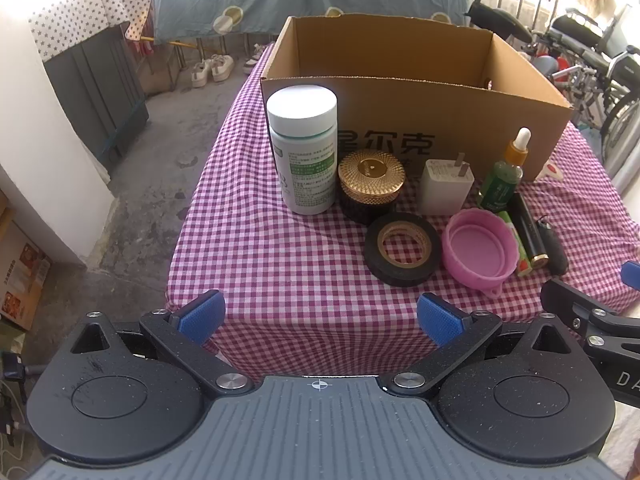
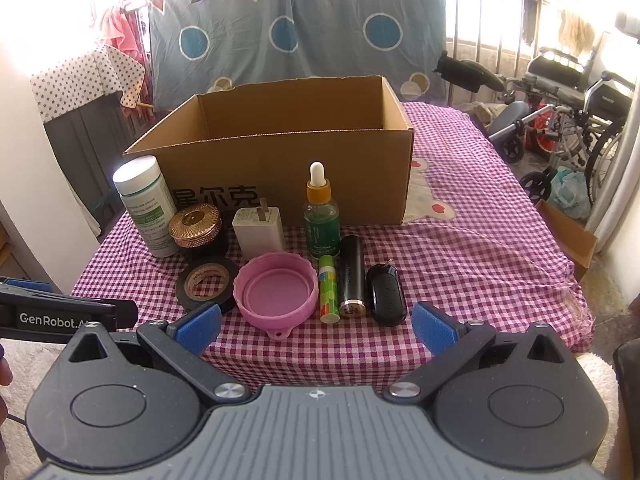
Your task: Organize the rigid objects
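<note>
Both held back at the near table edge, right gripper [image 2: 316,326] and left gripper [image 1: 320,316] spread wide and empty (nothing clamped), lipstick tube [image 2: 352,280] lying lengthwise near-to-far just ahead of the right, cardboard box [image 2: 280,168] beyond.

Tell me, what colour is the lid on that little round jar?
Shiny gold, on the little round jar; it shows best in the left wrist view.

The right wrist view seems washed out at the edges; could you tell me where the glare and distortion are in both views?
Right wrist view: window light blows out the top corners and left edge, and glare whitens the pill bottle cap; the cardboard box stays sharp. Left wrist view: more even light, brightest at the upper right; fisheye bends the box rim and the checked tablecloth edges.
</note>
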The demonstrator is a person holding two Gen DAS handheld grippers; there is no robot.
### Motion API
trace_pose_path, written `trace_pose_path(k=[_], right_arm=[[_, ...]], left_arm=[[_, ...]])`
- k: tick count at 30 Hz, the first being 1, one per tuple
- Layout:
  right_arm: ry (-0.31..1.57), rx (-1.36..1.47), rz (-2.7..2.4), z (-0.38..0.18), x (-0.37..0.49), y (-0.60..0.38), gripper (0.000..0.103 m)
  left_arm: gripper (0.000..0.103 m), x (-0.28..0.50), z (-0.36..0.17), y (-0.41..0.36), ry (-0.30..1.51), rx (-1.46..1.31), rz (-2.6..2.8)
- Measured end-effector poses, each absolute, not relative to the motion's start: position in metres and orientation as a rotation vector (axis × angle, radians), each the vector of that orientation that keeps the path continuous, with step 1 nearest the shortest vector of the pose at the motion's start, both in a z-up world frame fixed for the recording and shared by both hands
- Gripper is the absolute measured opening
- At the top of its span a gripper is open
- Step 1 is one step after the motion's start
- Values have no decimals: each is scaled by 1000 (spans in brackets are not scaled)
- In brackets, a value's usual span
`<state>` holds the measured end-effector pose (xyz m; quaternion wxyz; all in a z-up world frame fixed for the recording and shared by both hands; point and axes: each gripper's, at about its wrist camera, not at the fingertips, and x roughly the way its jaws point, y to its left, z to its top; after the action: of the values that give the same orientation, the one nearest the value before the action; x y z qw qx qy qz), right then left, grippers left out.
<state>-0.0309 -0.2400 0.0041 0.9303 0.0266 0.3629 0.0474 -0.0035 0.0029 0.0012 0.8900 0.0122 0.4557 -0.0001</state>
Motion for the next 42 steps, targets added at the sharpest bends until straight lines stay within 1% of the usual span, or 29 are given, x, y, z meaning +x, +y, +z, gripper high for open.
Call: trace_pose_path(k=[42], right_arm=[[758,61,97,-1,-29,-238,103]], left_arm=[[103,-3,-3,5,956,31,-2]])
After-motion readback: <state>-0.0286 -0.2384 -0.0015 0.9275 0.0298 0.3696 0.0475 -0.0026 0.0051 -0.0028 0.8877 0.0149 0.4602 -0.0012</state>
